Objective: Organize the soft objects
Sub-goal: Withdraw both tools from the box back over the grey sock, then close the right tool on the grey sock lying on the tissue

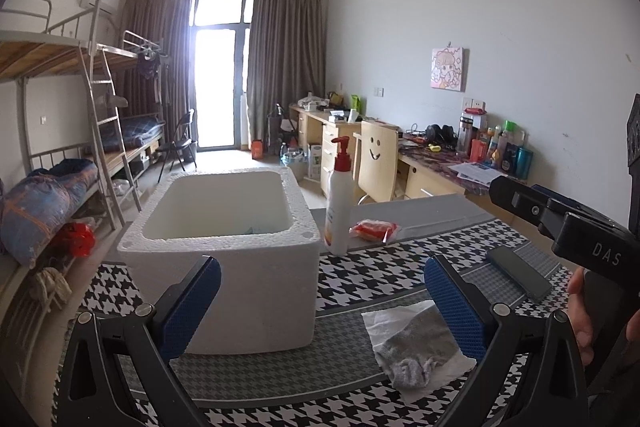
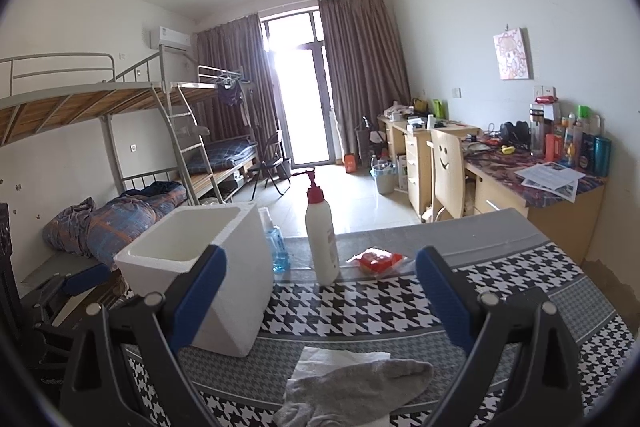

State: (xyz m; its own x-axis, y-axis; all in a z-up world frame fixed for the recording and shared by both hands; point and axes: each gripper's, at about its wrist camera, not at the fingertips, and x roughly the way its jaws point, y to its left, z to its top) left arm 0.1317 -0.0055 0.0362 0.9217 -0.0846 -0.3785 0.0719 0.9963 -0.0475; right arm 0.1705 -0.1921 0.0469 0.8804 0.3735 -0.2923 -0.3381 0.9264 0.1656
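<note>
Looked down over a counter covered in black-and-white houndstooth cloth. Left claw hung wide apart with nothing between its blue ribbed pads, right in front of a white styrofoam box with an open top. Right claw sat spread apart too, empty, hovering above the near edge of the counter.

Spotted the soft stuff near the front edge: a crumpled grey cotton sock lying flat on top of a white paper tissue, both just right of the box and below the right claw. Same sock showed up in the left wrist view, partly tucked behind the left claw's right pad.

Further back, a tall white pump bottle with a red top stood upright just right of the box's far corner. Beside that, a small red snack packet in clear wrap lay flat on the grey strip of cloth. From the right wrist view, caught a clear bottle of blue liquid standing behind the box, touching or nearly touching it, couldn't tell which. Black smartphone lay face up well off to the right, near the black body of the other gripper with a hand wrapped round its handle.

Something pale bluish sat at the bottom of the box, too hidden to make out.
</note>
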